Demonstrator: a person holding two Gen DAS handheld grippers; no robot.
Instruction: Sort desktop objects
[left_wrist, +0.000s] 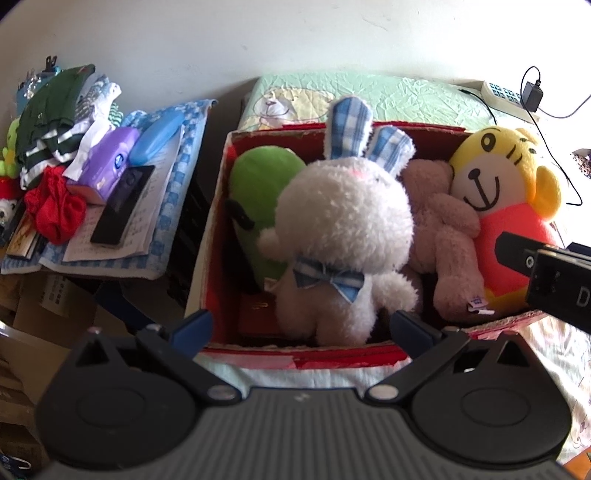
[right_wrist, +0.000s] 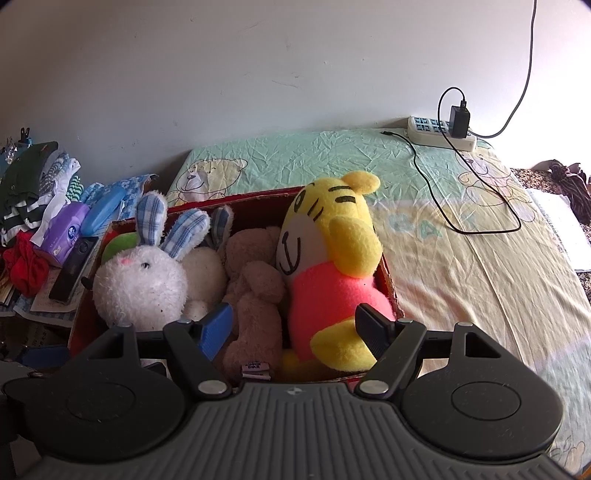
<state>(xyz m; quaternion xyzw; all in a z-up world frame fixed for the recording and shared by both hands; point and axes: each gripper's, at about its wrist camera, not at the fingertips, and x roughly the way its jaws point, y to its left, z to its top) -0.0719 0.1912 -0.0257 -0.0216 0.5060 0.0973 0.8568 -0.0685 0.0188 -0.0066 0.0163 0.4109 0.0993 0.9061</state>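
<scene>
Toys sit packed in red box on bed: white rabbit, beige bear, yellow tiger, green plush. Left gripper fingers spread, empty. Right gripper also spread, straddling tiger's lower body.

power strip | charger | bear-print sheet | wall

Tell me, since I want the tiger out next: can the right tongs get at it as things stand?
Probably yes. The right tongs are open, one finger on each side of the tiger, which lies on top at the right end of the red box. Nothing covers it; only the brown bear presses against its left side.
</scene>
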